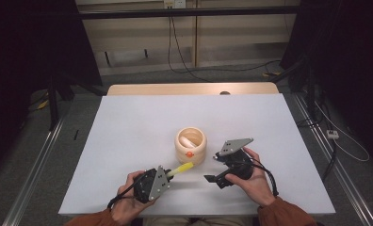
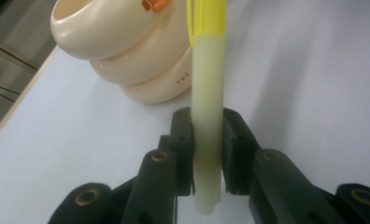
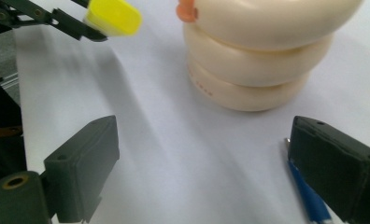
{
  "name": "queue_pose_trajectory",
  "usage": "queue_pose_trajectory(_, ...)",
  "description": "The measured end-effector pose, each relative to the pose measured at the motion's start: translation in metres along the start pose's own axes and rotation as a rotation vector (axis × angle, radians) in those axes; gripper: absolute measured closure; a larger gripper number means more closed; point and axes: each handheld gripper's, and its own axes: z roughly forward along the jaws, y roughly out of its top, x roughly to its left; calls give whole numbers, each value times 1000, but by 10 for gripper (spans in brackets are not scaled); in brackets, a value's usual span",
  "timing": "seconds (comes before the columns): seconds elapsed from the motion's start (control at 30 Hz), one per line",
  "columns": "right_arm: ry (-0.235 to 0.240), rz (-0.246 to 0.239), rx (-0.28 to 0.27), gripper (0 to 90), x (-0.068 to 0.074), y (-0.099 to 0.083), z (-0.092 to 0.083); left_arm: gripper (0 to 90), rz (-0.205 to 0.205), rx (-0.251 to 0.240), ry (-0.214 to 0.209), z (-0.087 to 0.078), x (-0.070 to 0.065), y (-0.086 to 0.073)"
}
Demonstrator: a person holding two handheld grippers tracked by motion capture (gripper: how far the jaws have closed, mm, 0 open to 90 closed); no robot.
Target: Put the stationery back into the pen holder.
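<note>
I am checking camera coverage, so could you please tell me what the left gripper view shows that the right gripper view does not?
Left gripper view alone: the left gripper with its jaws shut on the pale barrel of the yellow highlighter, and lettering on the holder's lowest ring.
Right gripper view alone: the right gripper with jaws wide open and nothing between them, and a blue pen lying on the table beside one jaw.
Both: the cream ringed holder, an orange piece at its rim, the highlighter's yellow cap and the white table.

1. The yellow marker (image 2: 207,93): its cap runs off the top edge above the cream holder (image 2: 127,51) in your left gripper view.
2. Holder: printed lettering too small to read.
3. Blue pen (image 3: 309,198) below the holder: partly hidden behind your jaw, blurred.
</note>
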Motion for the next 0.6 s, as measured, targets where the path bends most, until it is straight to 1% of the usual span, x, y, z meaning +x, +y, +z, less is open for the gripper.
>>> queue_pose_trajectory(0.07,-15,-1,-8,84,-1,-2,-2,774,-29,-5,-14,-1,3,-1)
queue_pose_trajectory(0.1,-21,-2,-9,84,-1,-4,-3,774,-46,-17,-23,-2,3,-1)
queue_pose_trajectory(0.23,-55,25,-2,76,-5,-11,-7,773,-81,-24,-39,-4,7,-3)
queue_pose_trajectory(0.43,-116,54,-16,83,-10,-18,-14,773,-163,-63,-74,-8,13,-5)
queue_pose_trajectory(0.47,-135,59,-14,86,-11,-21,-15,773,-184,-72,-80,-8,14,-5)
queue_pose_trajectory(0.5,-152,66,-15,87,-12,-23,-16,773,-193,-74,-83,-9,15,-6)
queue_pose_trajectory(0.57,-181,78,-33,87,-14,-28,-19,773,-215,-80,-85,-10,17,-7)
queue_pose_trajectory(0.6,-190,82,-39,87,-14,-30,-21,773,-233,-90,-88,-10,18,-7)
